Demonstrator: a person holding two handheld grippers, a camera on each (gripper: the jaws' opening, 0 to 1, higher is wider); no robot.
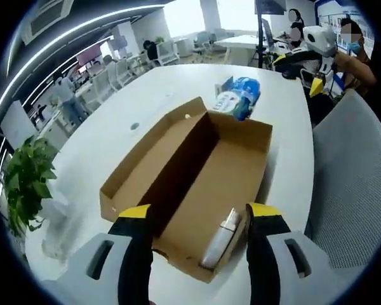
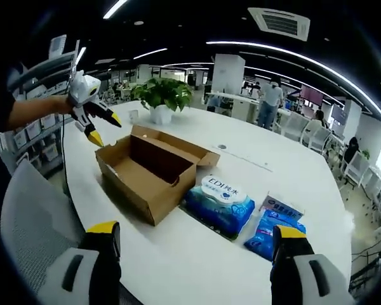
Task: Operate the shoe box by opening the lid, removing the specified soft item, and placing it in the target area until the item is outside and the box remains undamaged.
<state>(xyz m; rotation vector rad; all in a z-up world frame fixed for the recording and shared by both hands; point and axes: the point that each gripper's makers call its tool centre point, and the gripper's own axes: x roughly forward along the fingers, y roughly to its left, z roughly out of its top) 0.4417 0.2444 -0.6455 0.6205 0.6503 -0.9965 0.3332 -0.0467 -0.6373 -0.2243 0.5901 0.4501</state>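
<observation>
Shoe box (image 1: pixel 197 184) open, left claw (image 1: pixel 200 219) spread above, possibly bottle (image 1: pixel 221 238) inside, right claw (image 2: pixel 193 238) wide, empty.

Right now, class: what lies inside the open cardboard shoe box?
Inside the shoe box, a pale, wrapped, roll-like item lies against the near wall; the rest of the floor shows bare cardboard. What lies beneath that item is hidden.

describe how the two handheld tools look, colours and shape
Both tools look alike. The left tool has two black jaws with yellow tips rising from pale grey housings, each with a dark slot. The right tool has the same black jaws, yellow tips and slotted grey housings. Seen from the right gripper view, the left tool has a white body, and the arm holding it wears a dark sleeve.
</observation>
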